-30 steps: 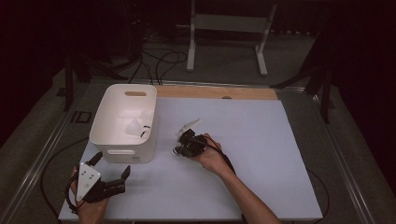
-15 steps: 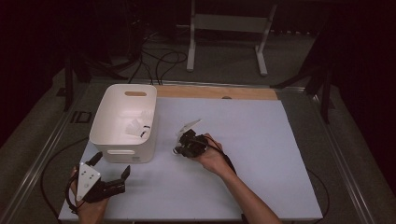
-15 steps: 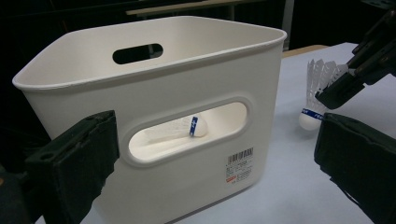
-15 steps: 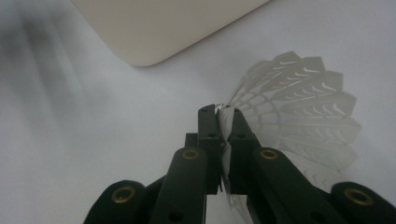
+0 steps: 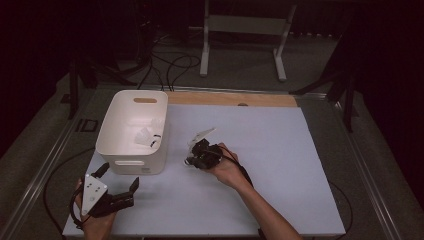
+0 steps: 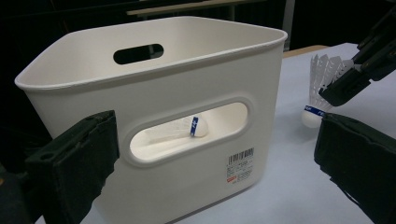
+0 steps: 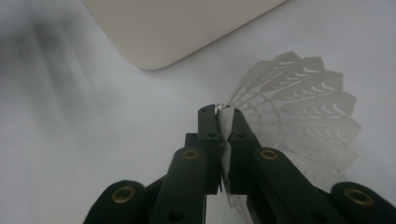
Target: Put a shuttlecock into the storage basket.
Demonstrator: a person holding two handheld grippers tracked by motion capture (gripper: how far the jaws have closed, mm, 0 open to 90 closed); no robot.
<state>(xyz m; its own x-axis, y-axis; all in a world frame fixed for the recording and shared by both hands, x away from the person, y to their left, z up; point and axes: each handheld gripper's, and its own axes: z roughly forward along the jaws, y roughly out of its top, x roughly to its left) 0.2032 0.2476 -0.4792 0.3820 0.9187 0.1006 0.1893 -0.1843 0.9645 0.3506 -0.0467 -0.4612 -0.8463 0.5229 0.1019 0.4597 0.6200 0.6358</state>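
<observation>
The right gripper (image 5: 196, 150) has its jaws clamped on the feather skirt of a shuttlecock (image 5: 204, 134), which sits near the middle of the table (image 5: 280, 165), just off the bin's (image 5: 131, 131) 3 o'clock side. The pinch is on thin feathers, so they may crush or slip free during a lift, and the shuttlecock could drop short of the bin or catch on its rim. The left gripper (image 5: 117, 187) waits at the bin's 6 o'clock, jaws apart and empty; a careless swing could nudge the light bin. By count: one white bin, two grippers, and three shuttlecocks, one held and two (image 5: 145, 137) lying inside the bin.
</observation>
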